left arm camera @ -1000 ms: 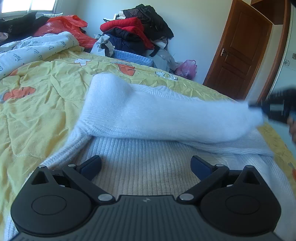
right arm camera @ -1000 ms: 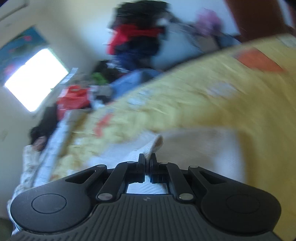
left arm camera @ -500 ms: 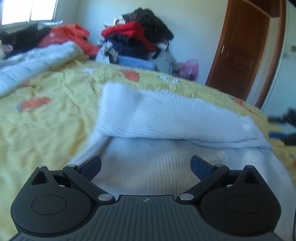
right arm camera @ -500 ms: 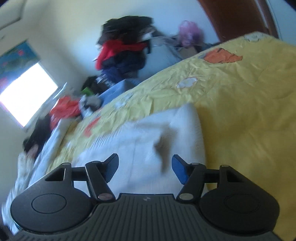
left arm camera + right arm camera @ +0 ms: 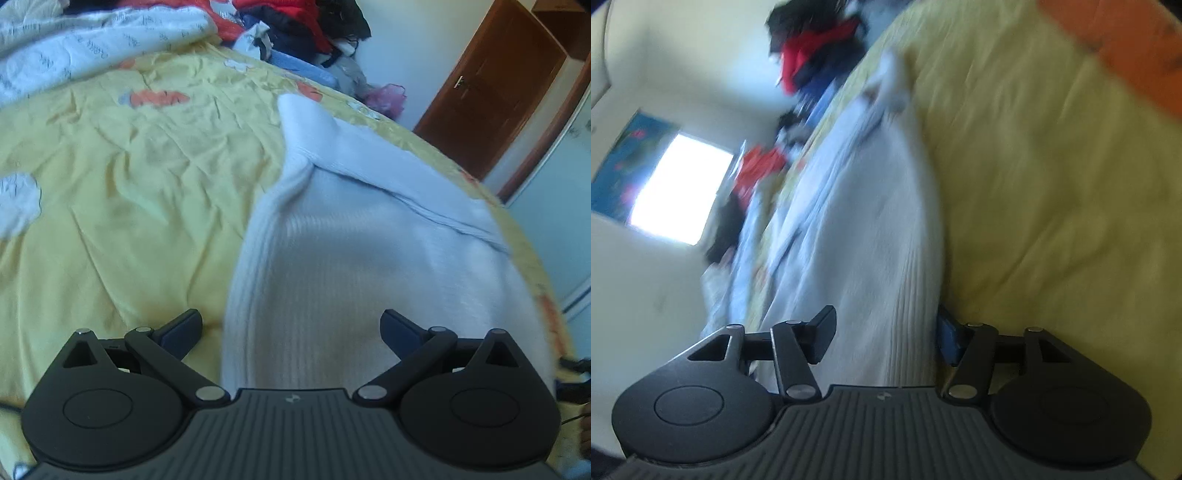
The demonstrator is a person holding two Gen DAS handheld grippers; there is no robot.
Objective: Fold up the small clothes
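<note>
While my right tongs point(image 5: 882, 339), closing, straddle the sweater point(image 5: 864, 236) hem unpinched, I keep left tongs point(image 5: 291, 328) spread, aiming both pads squarely on cloth.

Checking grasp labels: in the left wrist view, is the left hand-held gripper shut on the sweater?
No: the left hand-held gripper stands wide open over the white sweater.

the right claw point(image 5: 882, 338) has just been closing, its jaws still apart around the near edge of the white knit garment point(image 5: 864, 229). the garment lies on the yellow bedcover point(image 5: 1052, 192), with a blurred pile of clothes point(image 5: 816, 51) far off.
</note>
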